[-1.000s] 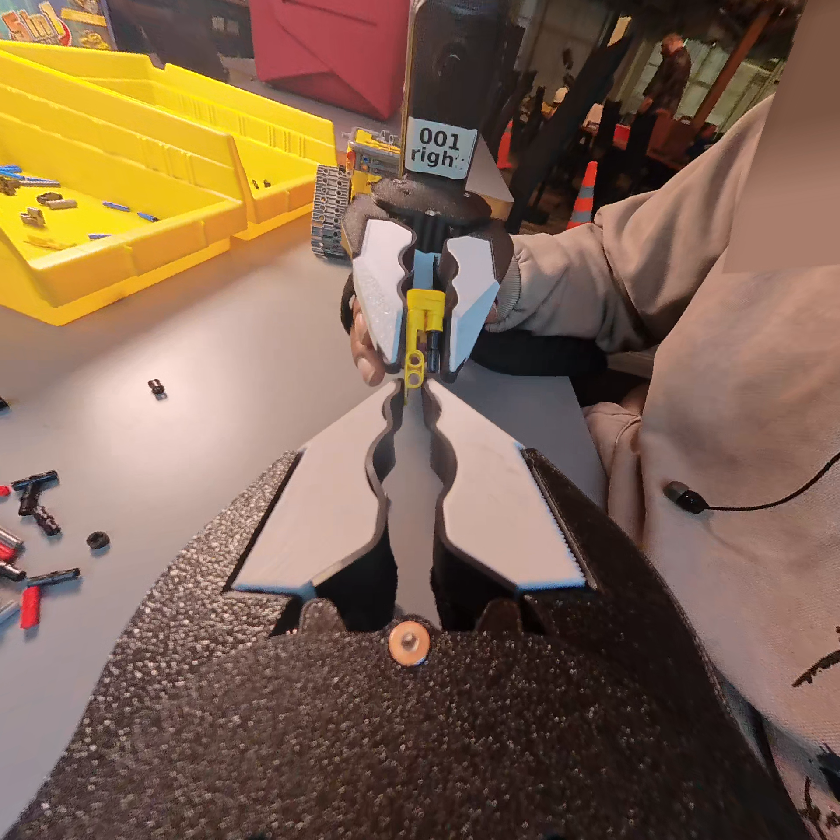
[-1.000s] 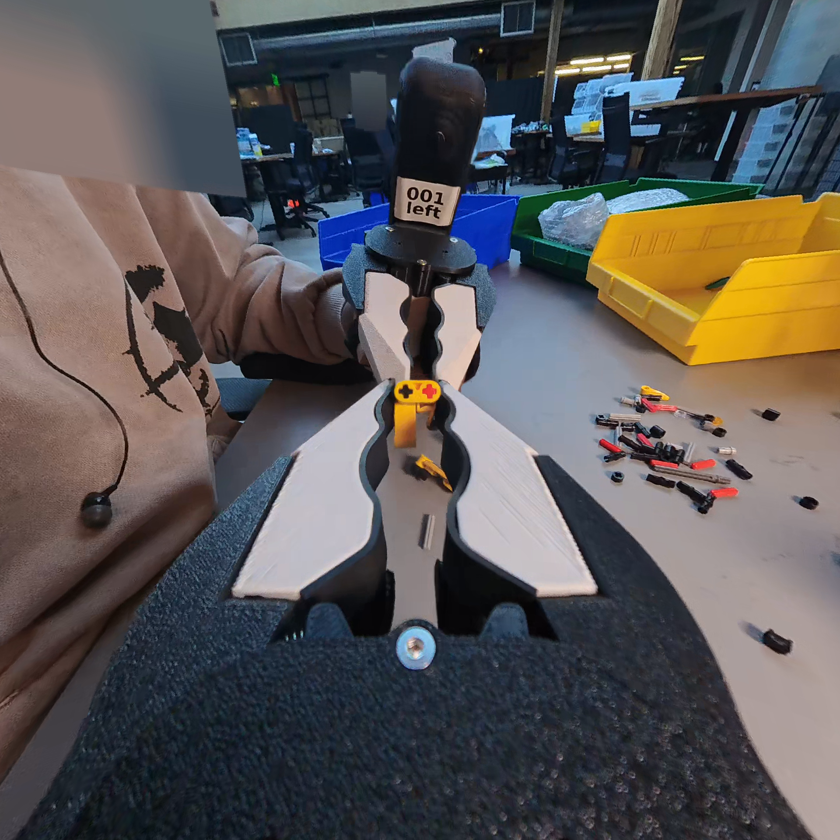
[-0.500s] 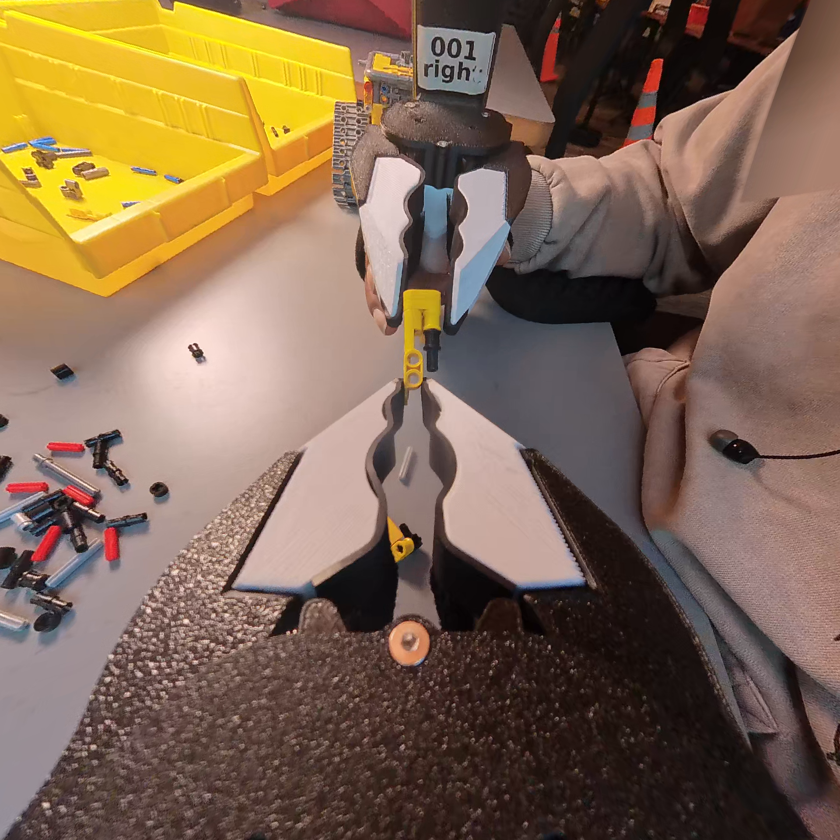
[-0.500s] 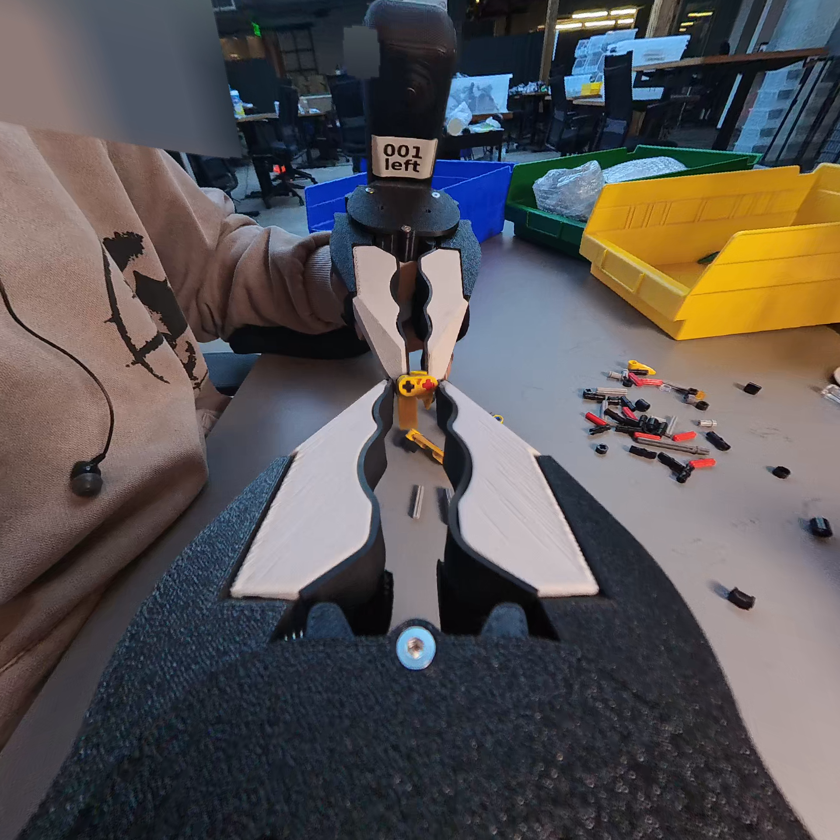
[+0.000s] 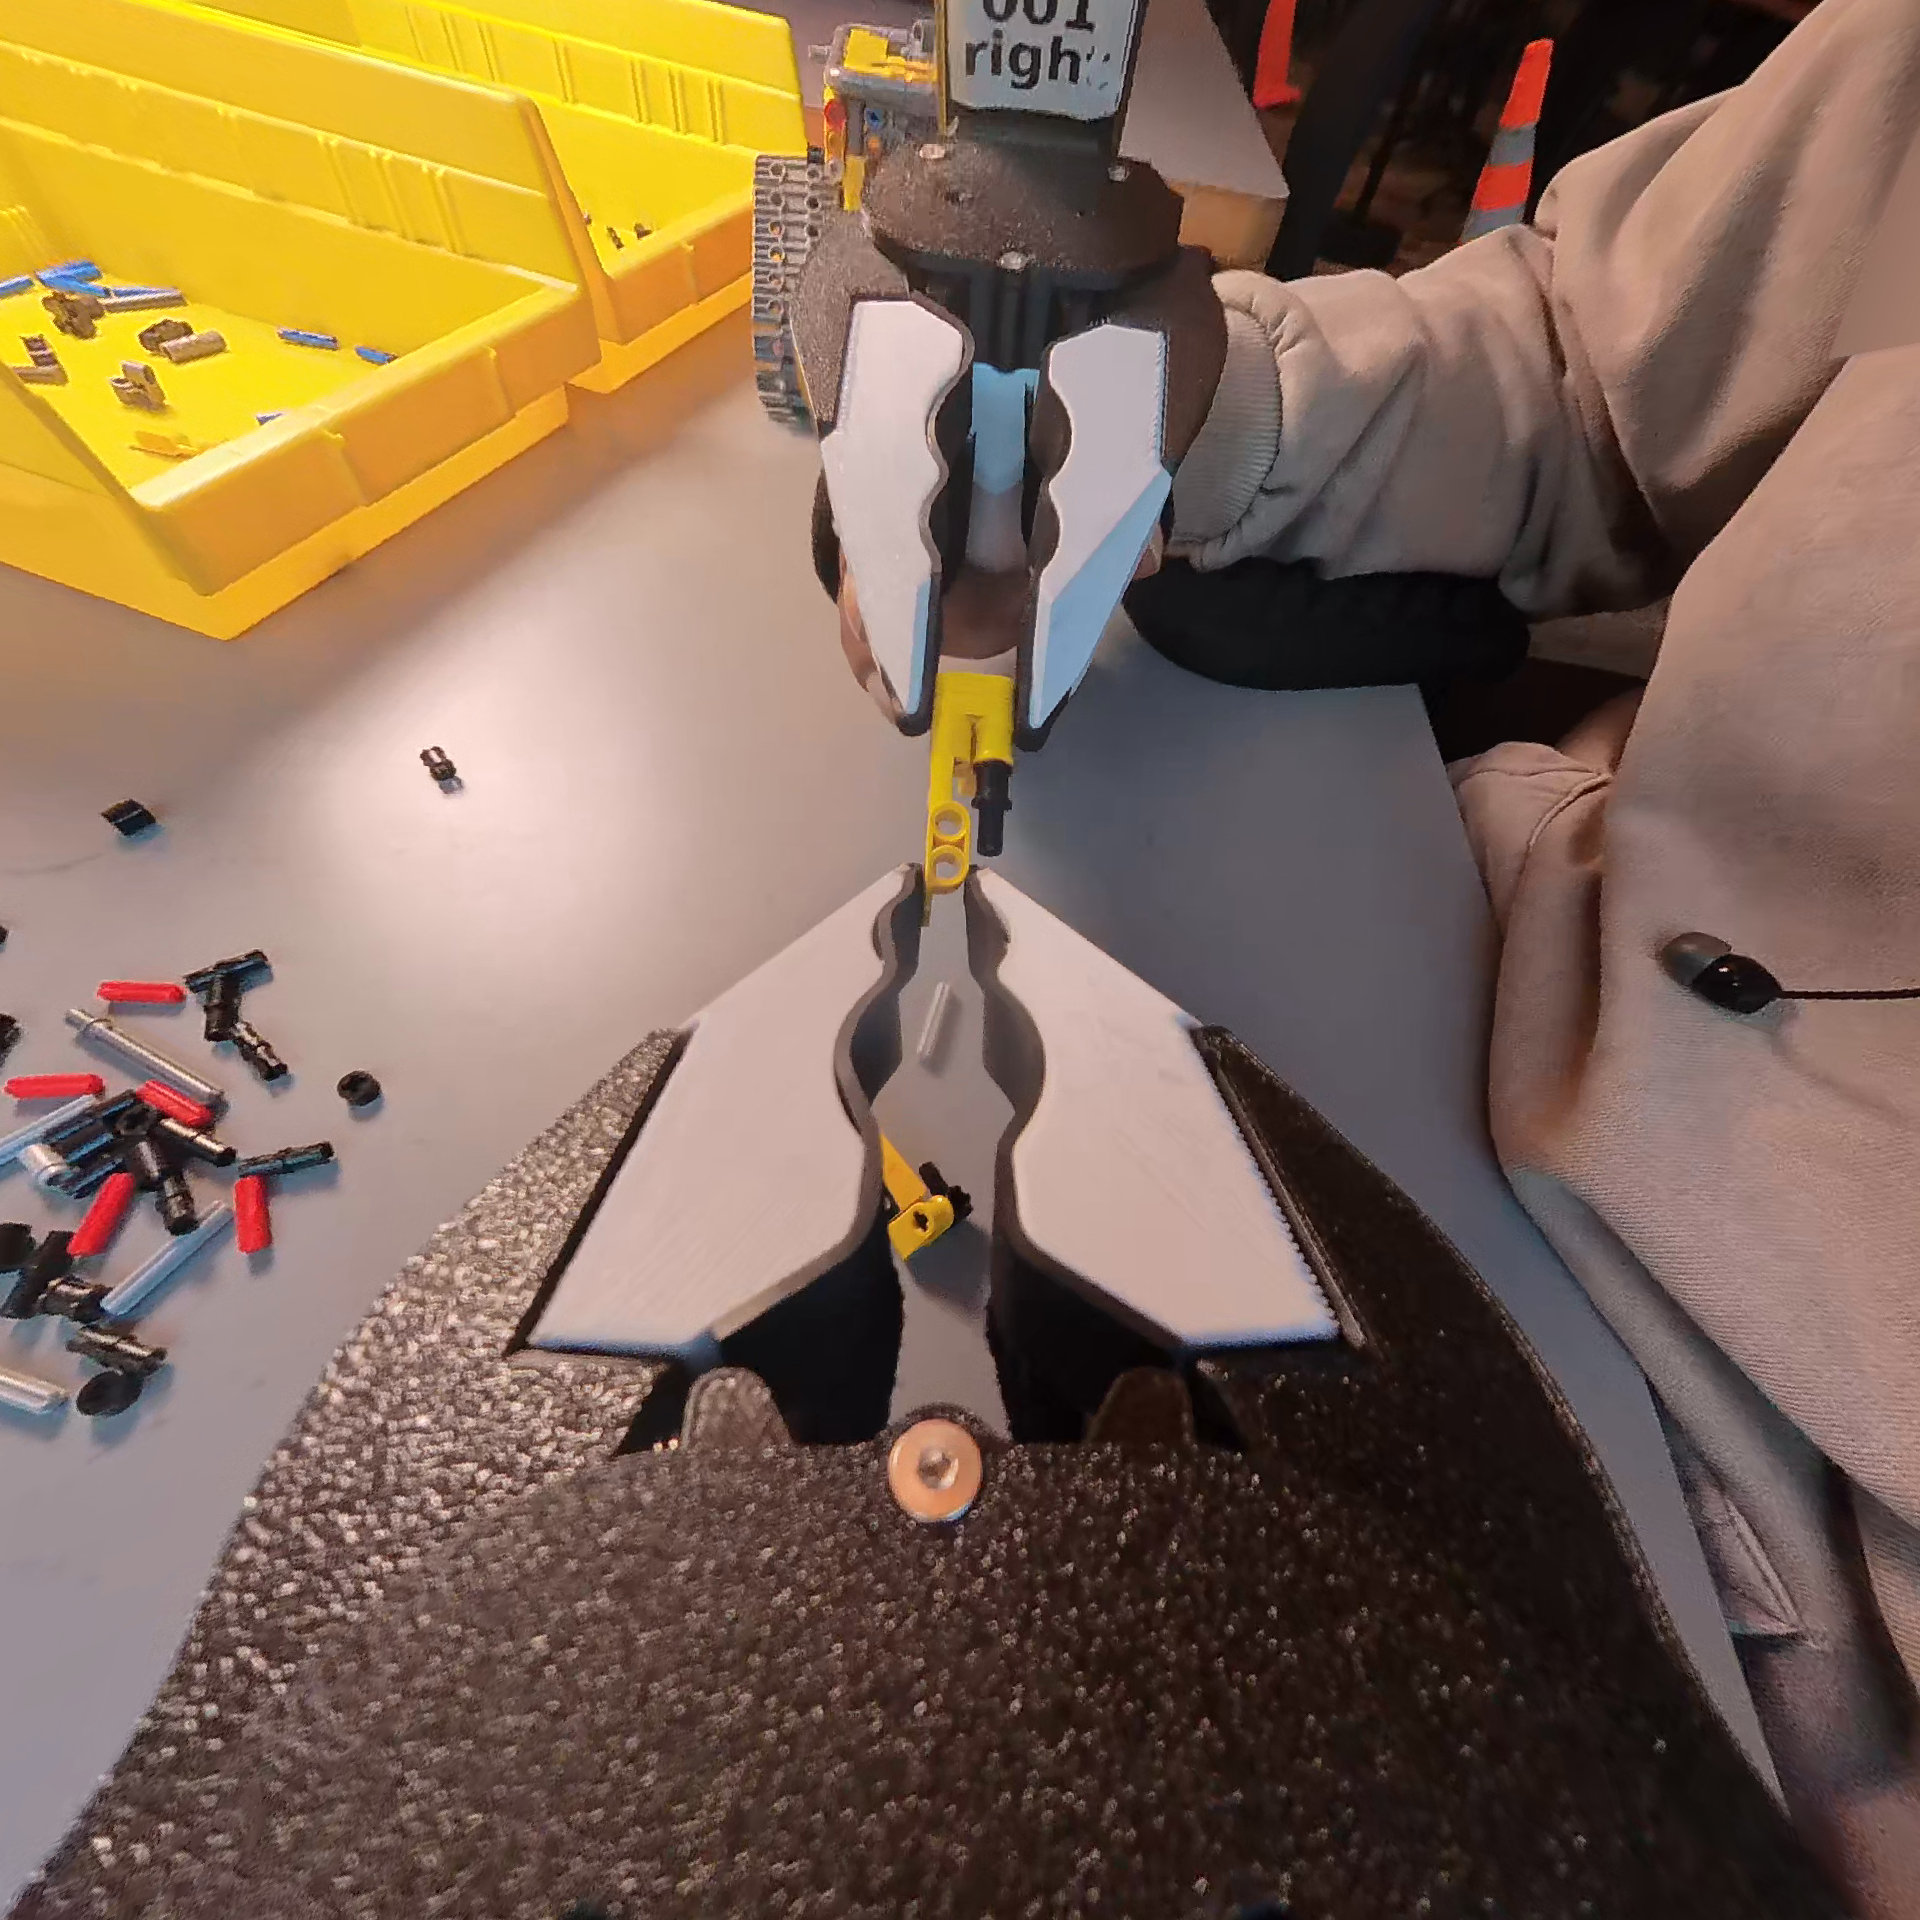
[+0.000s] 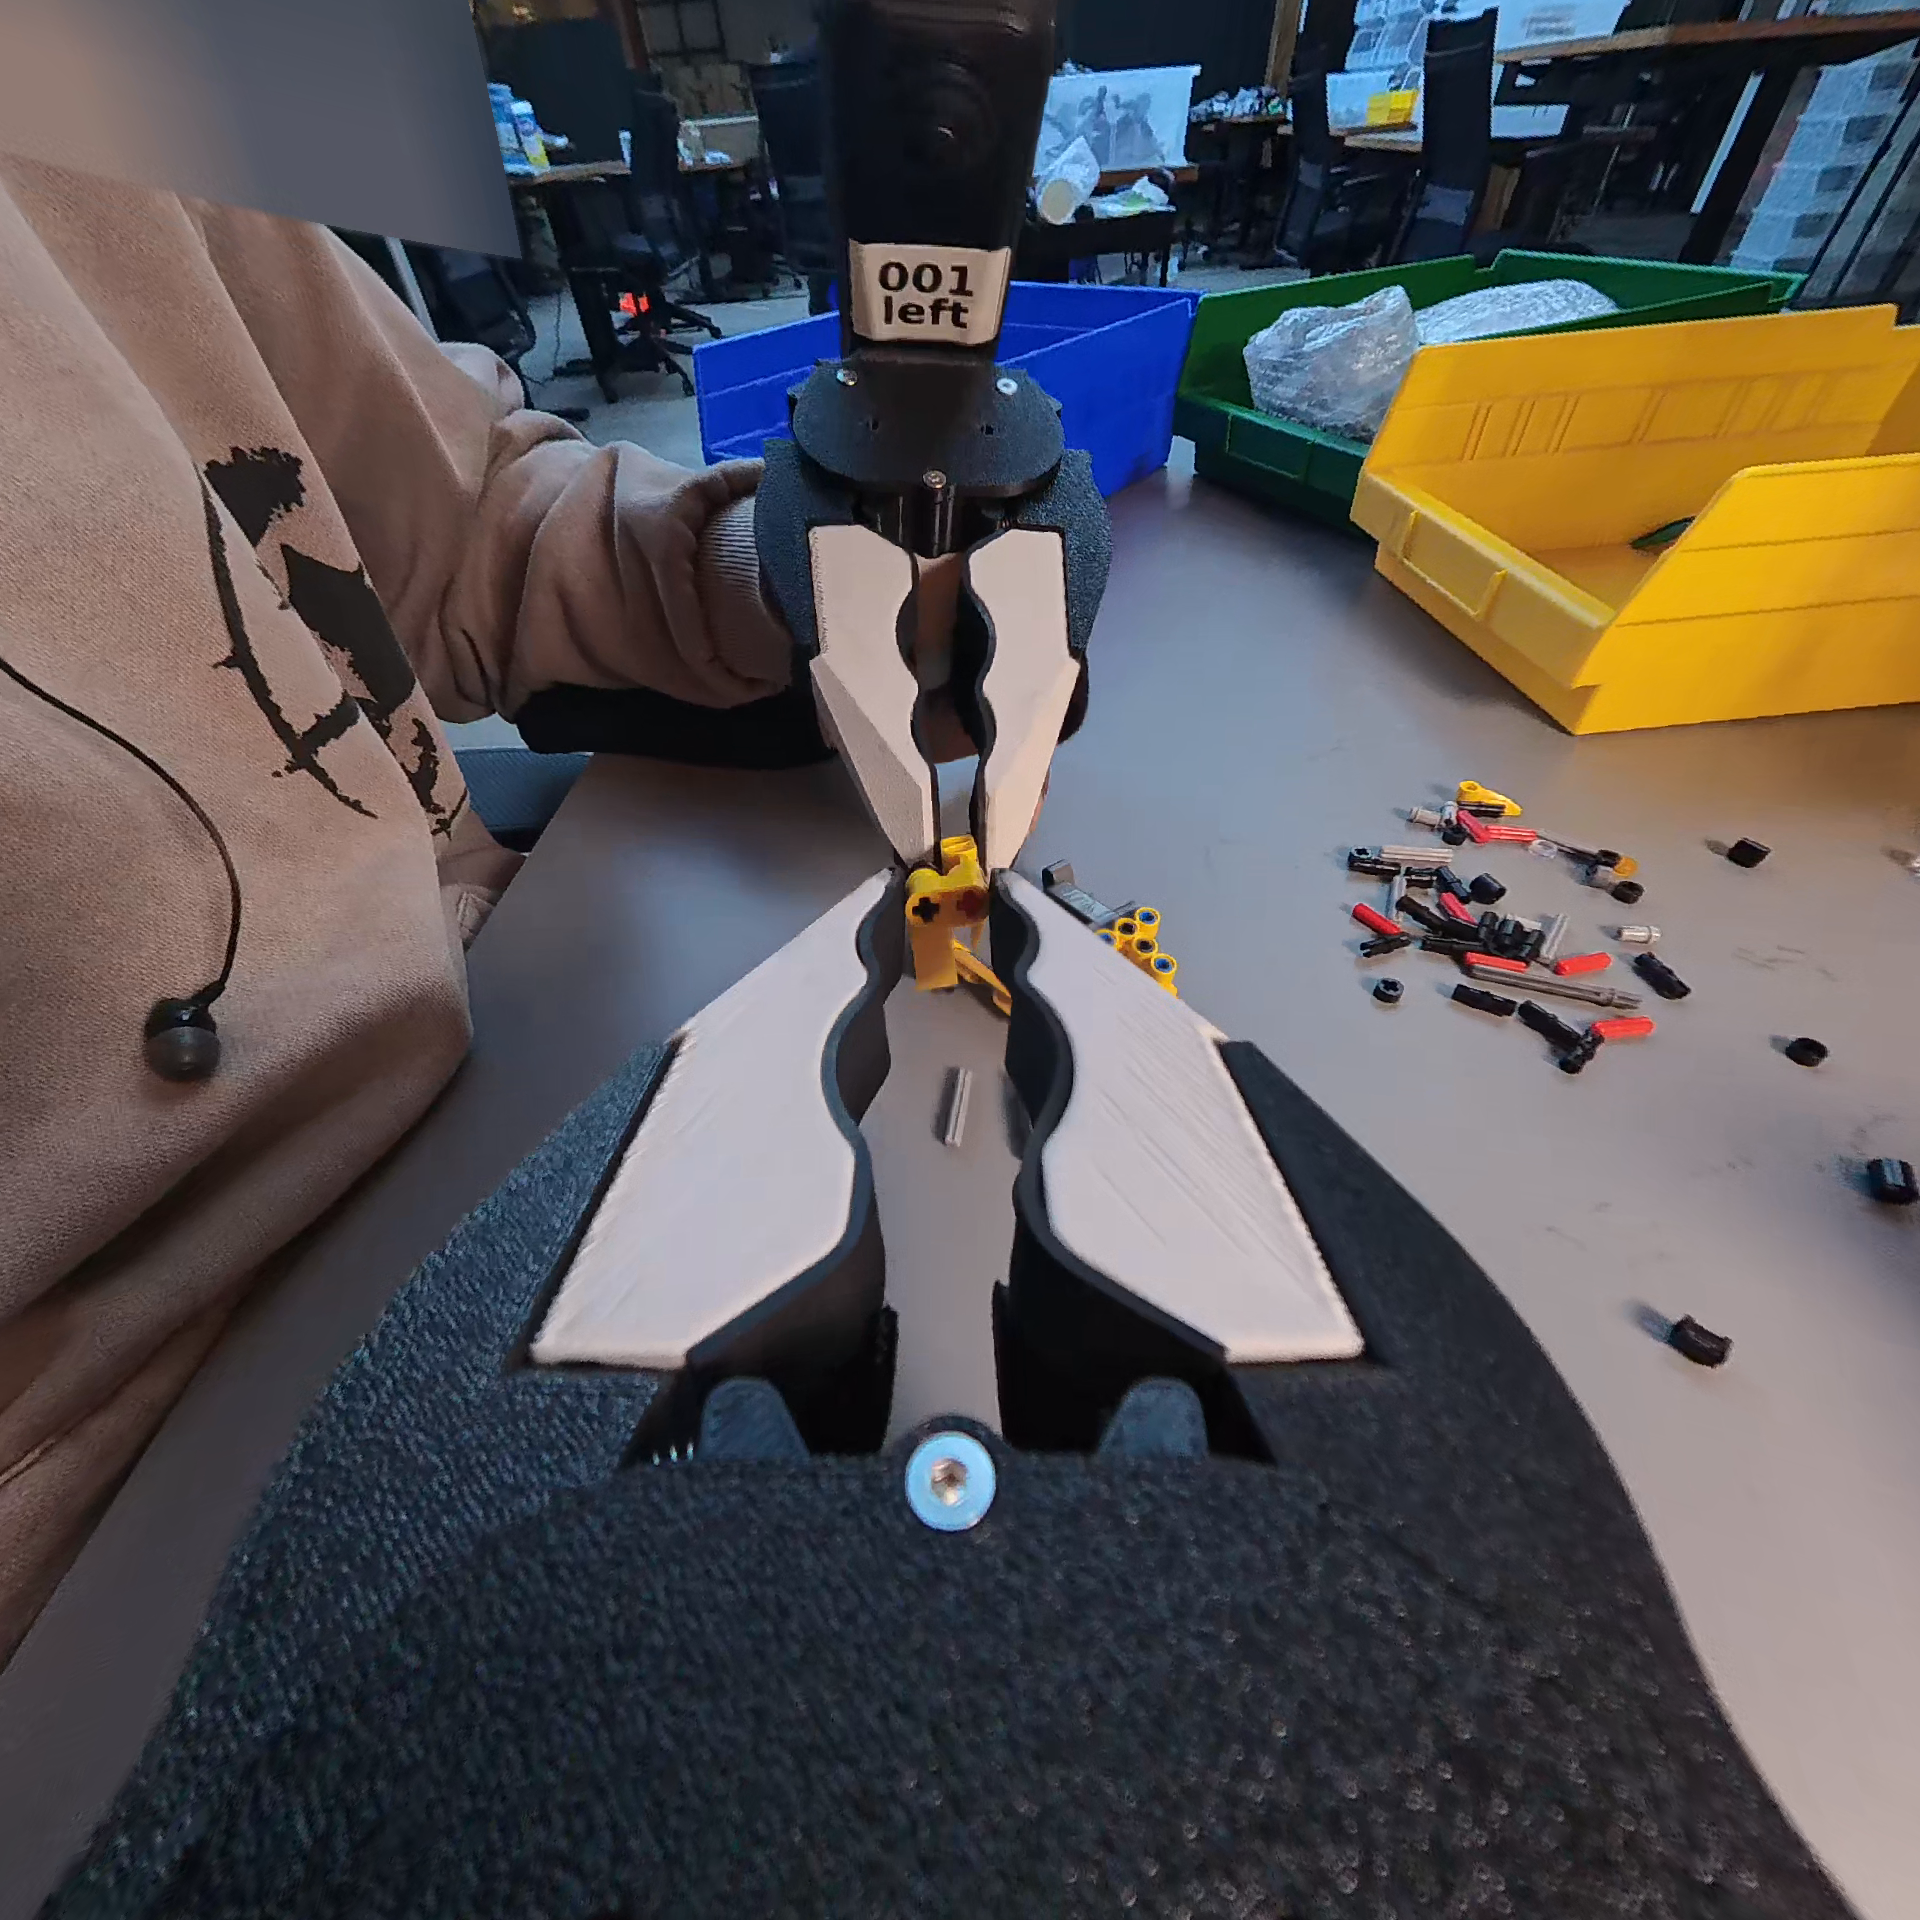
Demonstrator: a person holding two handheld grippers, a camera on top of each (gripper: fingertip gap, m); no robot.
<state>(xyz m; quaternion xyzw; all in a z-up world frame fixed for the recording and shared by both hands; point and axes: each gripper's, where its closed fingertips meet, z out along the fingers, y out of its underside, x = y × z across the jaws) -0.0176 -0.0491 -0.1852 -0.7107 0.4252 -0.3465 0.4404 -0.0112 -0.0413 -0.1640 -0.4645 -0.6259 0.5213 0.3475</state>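
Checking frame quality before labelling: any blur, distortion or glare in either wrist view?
Left wrist view: strong fisheye bend, yellow bins sharp, yellow part crisp, mild glare on table. Right wrist view: same bend, slight blur on the near fingers, dim background, loose pins sharp.

The two grippers face each other tip to tip above the table [image 5: 623,727], and a small beam piece [image 5: 951,821] spans between the left gripper [image 5: 943,883] and the right gripper [image 5: 971,717]. Under the left gripper lie a short axle [image 5: 935,1023] and another small piece [image 5: 914,1210]. To its left lies a scatter of pins [image 5: 135,1153], with bins [image 5: 312,343] farther ahead on the left.
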